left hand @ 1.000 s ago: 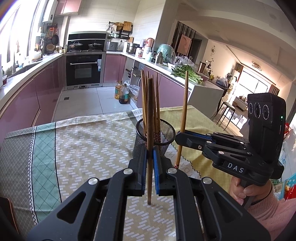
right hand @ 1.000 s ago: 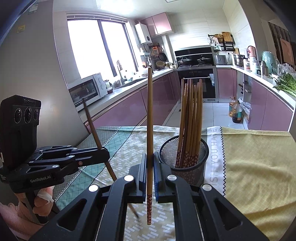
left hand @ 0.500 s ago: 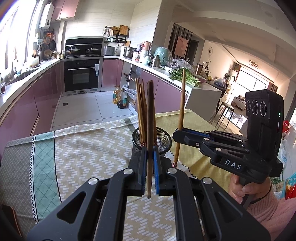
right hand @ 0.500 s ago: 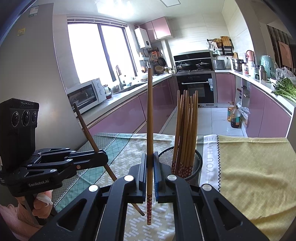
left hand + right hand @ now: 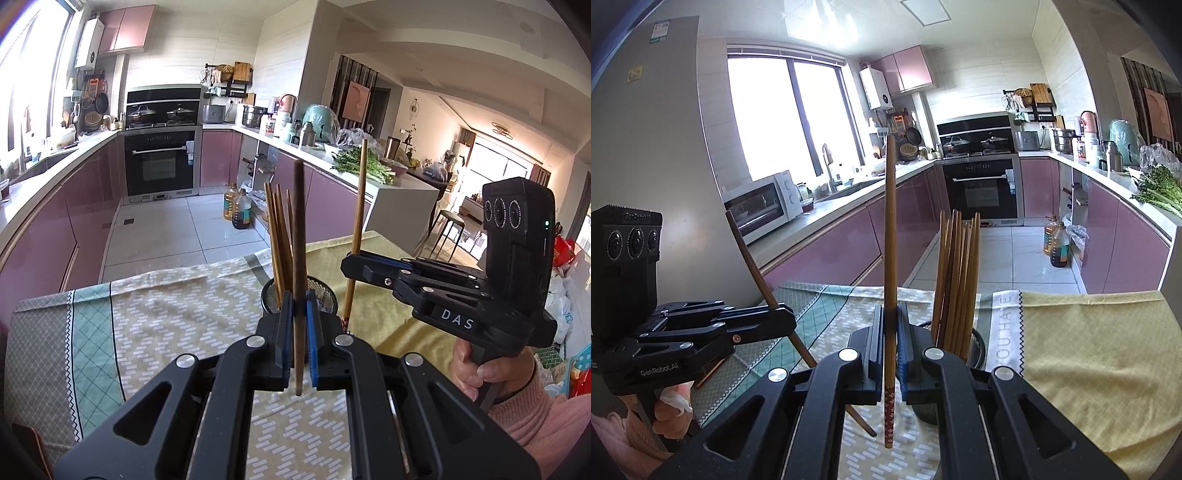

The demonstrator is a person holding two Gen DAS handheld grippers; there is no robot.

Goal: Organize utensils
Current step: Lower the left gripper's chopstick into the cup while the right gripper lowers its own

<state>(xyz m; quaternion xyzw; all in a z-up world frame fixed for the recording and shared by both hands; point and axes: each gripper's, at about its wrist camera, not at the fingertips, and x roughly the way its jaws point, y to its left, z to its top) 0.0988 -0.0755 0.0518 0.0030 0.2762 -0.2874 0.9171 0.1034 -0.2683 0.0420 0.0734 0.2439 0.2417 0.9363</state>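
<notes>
My left gripper is shut on one dark wooden chopstick, held upright above the table. My right gripper is shut on another wooden chopstick with a red patterned end, also upright. A black mesh holder with several chopsticks stands just behind the left gripper; in the right wrist view the holder sits right of my fingers. Each gripper shows in the other's view: the right one with its chopstick, the left one with its slanted chopstick.
The table carries a patterned green and yellow cloth. A further chopstick lies on the cloth under the left gripper. Kitchen counters, oven and oil bottles lie beyond the table's far edge.
Both grippers have risen with their chopsticks; the holder now sits lower in both views and is partly hidden behind the fingers.
</notes>
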